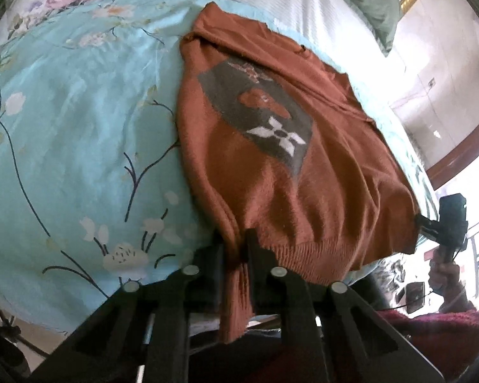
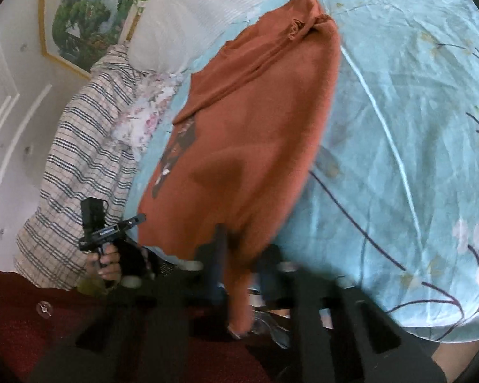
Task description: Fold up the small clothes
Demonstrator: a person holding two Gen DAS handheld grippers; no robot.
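A rust-orange sweater [image 1: 271, 166] lies spread ahead of both grippers on a floral turquoise bedspread [image 1: 79, 127]. The left gripper [image 1: 236, 245] pinches one corner of its ribbed hem; the right gripper [image 2: 239, 245] clamps the opposite corner, cloth hanging between its fingers.

Ahead of my tongs I see a teal floral sheet [image 1: 64, 121], with a white ribbed pillow [image 2: 207, 6] beyond. Left of the right tongs lies striped cloth [image 2: 79, 166] under a framed painting [image 2: 79, 9].
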